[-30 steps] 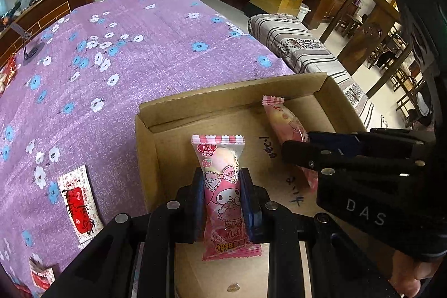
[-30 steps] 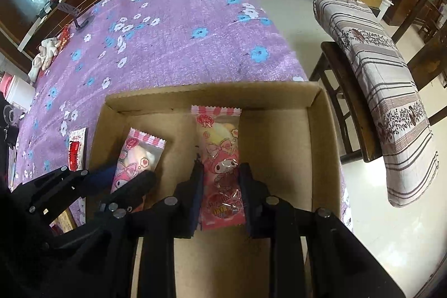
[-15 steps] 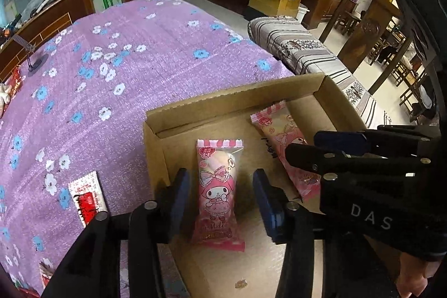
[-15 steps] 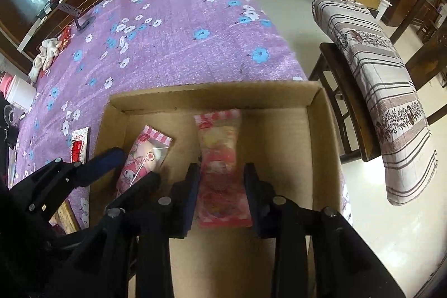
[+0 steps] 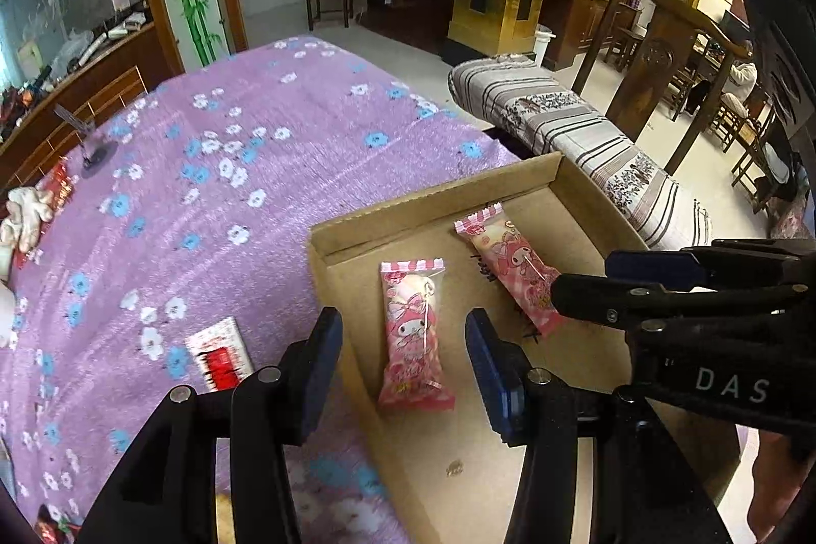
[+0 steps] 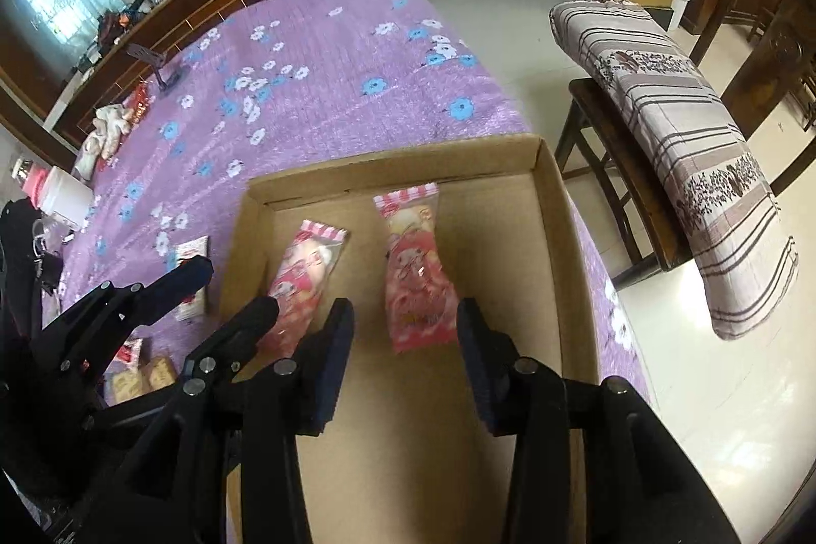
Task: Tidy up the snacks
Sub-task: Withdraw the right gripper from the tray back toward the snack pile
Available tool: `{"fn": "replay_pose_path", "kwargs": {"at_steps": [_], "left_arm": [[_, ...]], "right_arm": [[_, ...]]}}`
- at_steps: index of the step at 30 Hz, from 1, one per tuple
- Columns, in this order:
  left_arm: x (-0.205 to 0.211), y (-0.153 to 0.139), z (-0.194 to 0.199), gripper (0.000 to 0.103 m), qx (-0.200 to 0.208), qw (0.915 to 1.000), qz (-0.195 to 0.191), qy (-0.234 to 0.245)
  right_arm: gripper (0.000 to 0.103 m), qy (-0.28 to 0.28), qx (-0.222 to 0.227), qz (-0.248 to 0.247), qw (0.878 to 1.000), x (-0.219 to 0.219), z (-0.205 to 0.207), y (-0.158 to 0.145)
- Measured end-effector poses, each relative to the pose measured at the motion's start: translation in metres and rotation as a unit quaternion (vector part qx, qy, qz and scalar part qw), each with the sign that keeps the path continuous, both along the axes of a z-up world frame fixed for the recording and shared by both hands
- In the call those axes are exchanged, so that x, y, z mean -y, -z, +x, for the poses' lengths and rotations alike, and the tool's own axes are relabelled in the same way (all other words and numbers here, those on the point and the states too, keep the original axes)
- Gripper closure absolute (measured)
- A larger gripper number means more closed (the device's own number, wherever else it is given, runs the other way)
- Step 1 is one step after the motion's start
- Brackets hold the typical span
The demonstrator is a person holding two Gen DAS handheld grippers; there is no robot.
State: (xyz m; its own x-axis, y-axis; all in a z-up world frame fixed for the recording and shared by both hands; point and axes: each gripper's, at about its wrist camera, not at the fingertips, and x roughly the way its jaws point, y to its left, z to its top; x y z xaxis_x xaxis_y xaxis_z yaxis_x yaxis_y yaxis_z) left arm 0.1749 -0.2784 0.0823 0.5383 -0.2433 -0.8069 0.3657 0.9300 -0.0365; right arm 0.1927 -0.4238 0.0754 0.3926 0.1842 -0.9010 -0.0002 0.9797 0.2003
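Snacks (image 5: 415, 330) lie flat in the box (image 5: 433, 200) — light, crinkly, slippery; I'd pinch each across its middle. My left gripper (image 5: 403, 363) and right gripper (image 6: 405, 353) are opening, holding nothing.

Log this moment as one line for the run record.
left tool: opening, pink snack packet released | right tool: opening, second packet released | both packets lie in cardboard box

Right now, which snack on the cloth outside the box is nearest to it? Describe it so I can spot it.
Find the cardboard box on the purple flowered cloth. Just outside its left wall lies a flat white packet with a red panel. Unlike the two pink cartoon packets, it lies on the cloth, not in the box.
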Motion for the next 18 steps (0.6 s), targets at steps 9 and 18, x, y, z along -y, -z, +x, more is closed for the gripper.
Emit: {"fn": "replay_pose_path", "kwargs": {"at_steps": [9,18], "left_arm": [[-0.049,-0.028,-0.046,0.042,0.032,0.9992,-0.011,-0.019],[-0.120,-0.042,-0.098,0.042,0.038,0.9970,-0.024,-0.064]], "right_arm": [[0.061,-0.015,0.055,-0.042,0.997,-0.043,-0.052,-0.039],[0.059,-0.072,0.121,-0.115,0.983,-0.106,-0.107,-0.072]]}}
